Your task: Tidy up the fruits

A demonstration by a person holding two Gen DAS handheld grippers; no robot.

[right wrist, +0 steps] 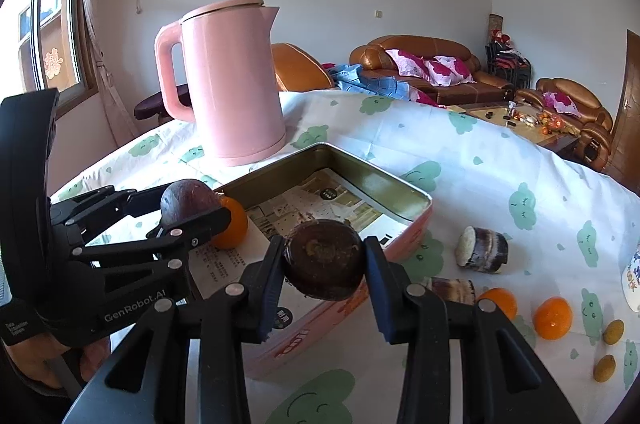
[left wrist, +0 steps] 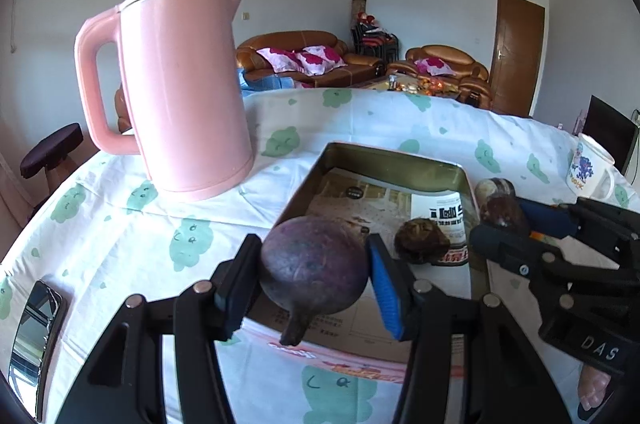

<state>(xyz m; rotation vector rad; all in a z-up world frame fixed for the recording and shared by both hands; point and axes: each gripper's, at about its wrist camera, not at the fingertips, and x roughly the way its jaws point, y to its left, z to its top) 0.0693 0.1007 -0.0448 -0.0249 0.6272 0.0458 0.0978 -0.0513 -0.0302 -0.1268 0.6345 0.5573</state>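
- Living-room setting: leather sofas and a brown door behind a table under a white cloth [right wrist: 480, 160] printed with green clouds; a pink kettle [left wrist: 180, 84] stands toward the far left corner.
- An open metal tin [right wrist: 400, 184], paper-lined, sits mid-table with a long side toward the near edge.
- Left gripper [left wrist: 312, 280]: jaws part-closed and clamped on a round purple fruit [left wrist: 314, 266], stalk pointing down and toward the camera. It hangs above the tin's near wall at the left end.
- Right gripper [right wrist: 324, 266]: jaws likewise part-closed on a dark brown round fruit [right wrist: 325, 258], scarred end facing the camera, held above the tin's near rim at the right end.
- One orange [right wrist: 232, 228] already lies inside the tin, just beyond the left gripper in the right view.
- Deciding relation, as judged: the tin floor lies ahead of and below both held fruits; each need only clear the near wall and descend. Neither hand looks notably nearer.
- Outstanding on the cloth toward the right edge: two cut cane-like pieces [right wrist: 482, 250], two more oranges [right wrist: 554, 318], two small yellow-green fruits [right wrist: 613, 331].
- Legible writing: "GenRobot.AI" on the left gripper's body, "DAS" on the right's. Print on the tin and its liner cannot be read.
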